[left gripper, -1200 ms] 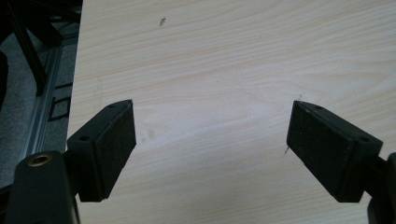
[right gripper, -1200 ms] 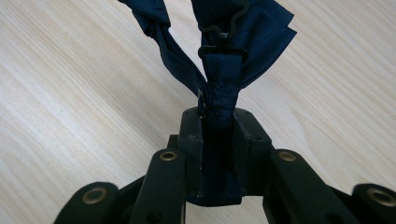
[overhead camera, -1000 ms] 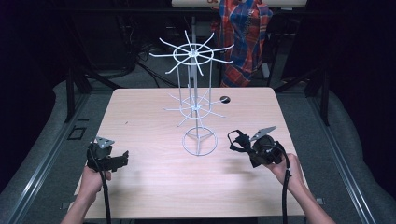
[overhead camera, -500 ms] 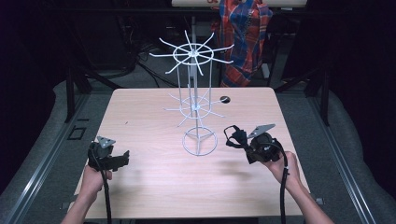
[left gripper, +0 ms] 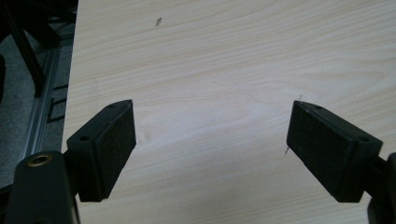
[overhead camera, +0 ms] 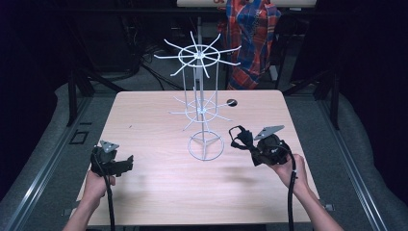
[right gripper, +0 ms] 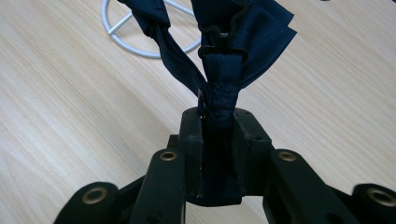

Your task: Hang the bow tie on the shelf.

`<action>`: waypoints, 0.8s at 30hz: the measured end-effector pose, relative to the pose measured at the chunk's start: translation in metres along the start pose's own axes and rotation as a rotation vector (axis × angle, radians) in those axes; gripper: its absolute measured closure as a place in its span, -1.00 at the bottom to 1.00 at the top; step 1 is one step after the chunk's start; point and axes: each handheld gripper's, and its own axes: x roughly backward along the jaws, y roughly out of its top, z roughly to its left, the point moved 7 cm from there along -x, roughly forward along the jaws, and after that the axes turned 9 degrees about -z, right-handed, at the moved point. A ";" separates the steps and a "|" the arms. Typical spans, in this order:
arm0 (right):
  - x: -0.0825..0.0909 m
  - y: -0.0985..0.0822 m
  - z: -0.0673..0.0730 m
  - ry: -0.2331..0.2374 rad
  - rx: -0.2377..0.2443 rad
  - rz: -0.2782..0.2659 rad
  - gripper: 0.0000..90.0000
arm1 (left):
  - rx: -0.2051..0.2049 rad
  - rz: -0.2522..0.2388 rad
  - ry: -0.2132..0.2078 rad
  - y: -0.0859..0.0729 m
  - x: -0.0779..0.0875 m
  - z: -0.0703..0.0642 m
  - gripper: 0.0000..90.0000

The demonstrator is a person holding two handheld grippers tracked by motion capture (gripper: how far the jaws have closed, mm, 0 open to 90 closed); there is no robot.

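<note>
A white wire display rack (overhead camera: 201,101) with two tiers of radiating hooks stands at the middle of the wooden table (overhead camera: 154,192); its round base ring (right gripper: 135,42) lies just beyond my right jaws. My right gripper (overhead camera: 240,139) is shut on a dark navy bow tie (overhead camera: 239,136) with a strap and a black clasp (right gripper: 224,44), held above the table to the right of the rack's base. The bow tie's knot (right gripper: 219,100) is pinched between the pads. My left gripper (overhead camera: 126,163) hovers near the table's front left, jaws wide apart, only bare wood between its pads (left gripper: 114,140).
A small dark disc (overhead camera: 232,102) lies on the table behind the rack to the right. A plaid shirt (overhead camera: 250,38) hangs beyond the far edge. Metal frame rails (overhead camera: 48,159) run along both sides of the table.
My right gripper has shifted slightly left toward the rack's base with the bow tie in it. The left gripper has stayed put.
</note>
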 end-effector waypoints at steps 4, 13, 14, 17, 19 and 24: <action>0.003 0.004 -0.001 -0.013 0.000 -0.023 0.67 | 0.004 -0.001 0.002 0.000 0.001 0.000 -0.64; 0.008 0.010 -0.002 -0.030 -0.002 -0.062 0.67 | 0.004 -0.002 0.002 0.000 0.001 0.000 -0.64; 0.009 0.011 -0.002 -0.032 -0.003 -0.070 0.67 | 0.005 -0.002 0.001 0.000 0.001 0.000 -0.64; 0.012 0.013 -0.003 -0.032 -0.009 -0.086 0.67 | 0.003 -0.003 0.000 0.000 0.001 0.000 -0.64; 0.015 0.014 -0.004 -0.039 -0.012 -0.095 0.67 | 0.002 -0.004 -0.002 0.000 0.001 0.000 -0.65; 0.018 0.014 -0.006 -0.043 -0.021 -0.106 0.67 | 0.006 -0.005 -0.002 0.000 0.001 0.001 -0.64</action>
